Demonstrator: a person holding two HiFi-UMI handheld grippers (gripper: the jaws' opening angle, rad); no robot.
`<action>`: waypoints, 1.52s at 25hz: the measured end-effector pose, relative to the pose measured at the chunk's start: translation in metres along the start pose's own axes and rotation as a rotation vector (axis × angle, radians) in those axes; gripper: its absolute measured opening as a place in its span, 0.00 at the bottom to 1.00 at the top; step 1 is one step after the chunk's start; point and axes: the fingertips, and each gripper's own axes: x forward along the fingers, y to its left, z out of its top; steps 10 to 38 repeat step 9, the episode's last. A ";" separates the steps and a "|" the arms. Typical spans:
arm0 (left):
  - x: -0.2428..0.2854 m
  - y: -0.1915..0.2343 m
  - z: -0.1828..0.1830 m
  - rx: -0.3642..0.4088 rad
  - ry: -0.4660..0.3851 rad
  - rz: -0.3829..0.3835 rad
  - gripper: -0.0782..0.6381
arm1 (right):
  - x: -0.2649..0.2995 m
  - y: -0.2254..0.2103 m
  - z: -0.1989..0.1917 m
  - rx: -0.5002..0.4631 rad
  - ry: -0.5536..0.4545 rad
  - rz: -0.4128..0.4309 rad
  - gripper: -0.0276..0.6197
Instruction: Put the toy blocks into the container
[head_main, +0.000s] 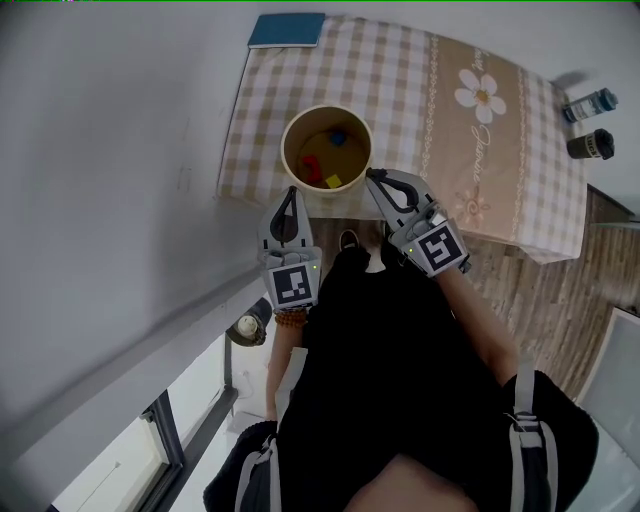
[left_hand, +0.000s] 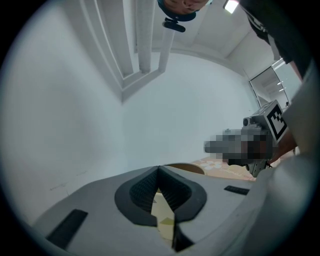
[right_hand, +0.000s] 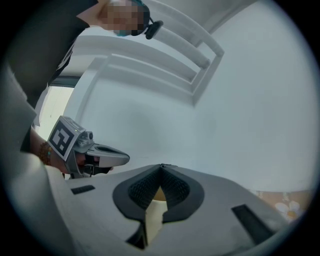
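A round tan container (head_main: 327, 118) stands on the checked tablecloth (head_main: 400, 75) near the table's front edge. Inside it lie a red block (head_main: 309, 168), a blue block (head_main: 338, 137) and a yellow block (head_main: 333, 181). My left gripper (head_main: 291, 191) is shut and empty, its tip just before the container's near left rim. My right gripper (head_main: 371, 176) is also shut and empty, by the near right rim. In the left gripper view the pads (left_hand: 150, 187) meet with nothing between them, and the container's rim (left_hand: 189, 168) shows behind. The right gripper view shows the same closed pads (right_hand: 172, 187).
A blue book (head_main: 287, 30) lies at the table's far left corner. Two dark jars (head_main: 590, 125) stand on the wood floor to the right. A white wall runs along the left, with a window frame below. The person's dark clothing fills the lower part of the head view.
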 end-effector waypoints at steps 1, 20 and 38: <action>0.001 0.002 -0.002 -0.001 0.002 0.000 0.11 | 0.000 -0.001 -0.001 0.004 0.005 -0.008 0.05; 0.005 0.026 -0.022 -0.049 0.046 0.026 0.11 | -0.002 -0.002 -0.005 -0.104 0.045 0.000 0.05; 0.005 0.026 -0.022 -0.049 0.046 0.026 0.11 | -0.002 -0.002 -0.005 -0.104 0.045 0.000 0.05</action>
